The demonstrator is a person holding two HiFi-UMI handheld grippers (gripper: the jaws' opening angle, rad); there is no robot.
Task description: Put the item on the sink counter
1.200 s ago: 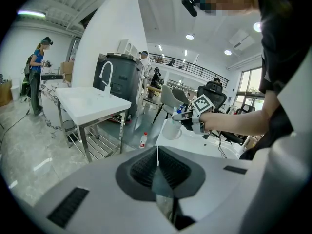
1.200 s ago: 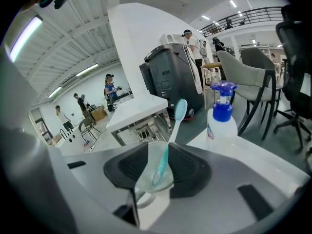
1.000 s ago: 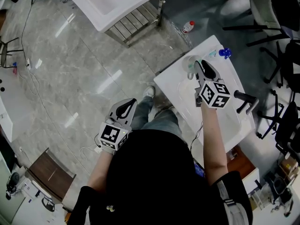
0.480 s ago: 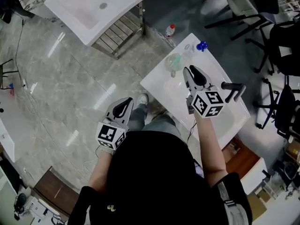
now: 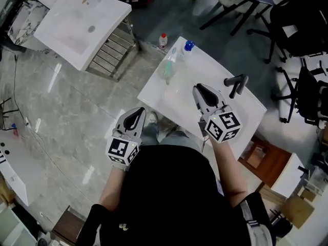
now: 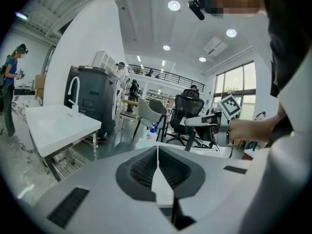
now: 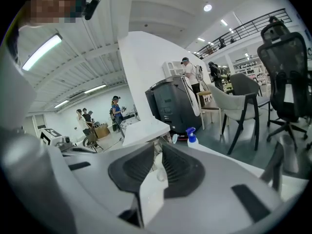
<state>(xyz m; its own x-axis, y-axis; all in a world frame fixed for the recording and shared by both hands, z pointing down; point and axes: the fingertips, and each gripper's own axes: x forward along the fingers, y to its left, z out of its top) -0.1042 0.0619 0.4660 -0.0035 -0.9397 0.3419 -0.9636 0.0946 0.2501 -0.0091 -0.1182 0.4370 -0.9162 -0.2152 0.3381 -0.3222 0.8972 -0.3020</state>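
A translucent green cup point(image 5: 167, 69) with a toothbrush in it stands on the far left corner of the white sink counter point(image 5: 154, 88), with nothing gripping it. My right gripper point(image 5: 198, 88) hovers over the basin, well back from the cup. Its jaws have just been closing; a narrow gap remains and nothing is between them point(image 7: 158, 156). My left gripper point(image 5: 137, 111) hangs off the counter's near left edge, above the floor. It is shut and empty point(image 6: 157, 147). The right gripper's marker cube point(image 6: 229, 105) shows in the left gripper view.
A black faucet point(image 5: 234, 83) rises at the counter's right side. A blue-topped spray bottle point(image 5: 188, 46) stands at its far corner, and a red-capped bottle point(image 5: 163, 39) stands on the floor beyond. A second white sink point(image 5: 77, 27) lies at the upper left, office chairs point(image 5: 300, 19) at the upper right.
The right gripper has drawn back from the green cup toward the person, and its jaws have narrowed from wide open. The cup stays on the counter. The head view has shifted.
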